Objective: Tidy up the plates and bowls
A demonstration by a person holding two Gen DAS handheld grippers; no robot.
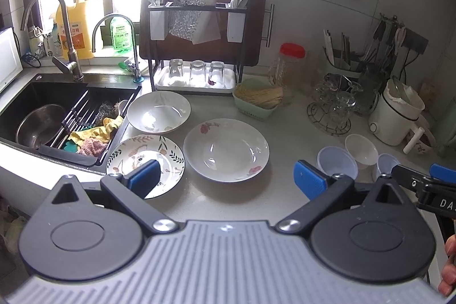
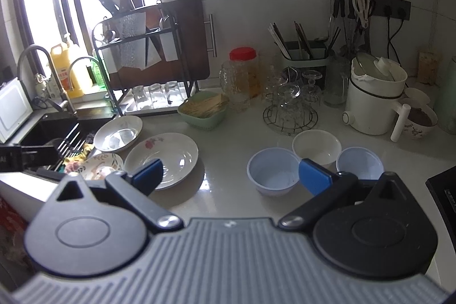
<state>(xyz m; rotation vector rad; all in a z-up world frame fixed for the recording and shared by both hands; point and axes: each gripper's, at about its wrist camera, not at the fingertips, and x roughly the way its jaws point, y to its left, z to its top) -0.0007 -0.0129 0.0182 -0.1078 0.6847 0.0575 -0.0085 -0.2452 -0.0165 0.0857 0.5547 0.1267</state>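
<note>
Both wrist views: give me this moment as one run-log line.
left gripper: open, empty | right gripper: open, empty | three plates near sink | three bowls apart, unstacked | nothing grasped yet

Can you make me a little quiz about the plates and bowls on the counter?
1. True or false: the three small bowls are stacked.
2. How many plates lie near the sink? A) two B) three C) five
3. Fill in: both grippers are ____.

Key:
1. False; the two blue bowls and the white bowl sit side by side.
2. B
3. Open; left gripper and right gripper hold nothing.
</note>
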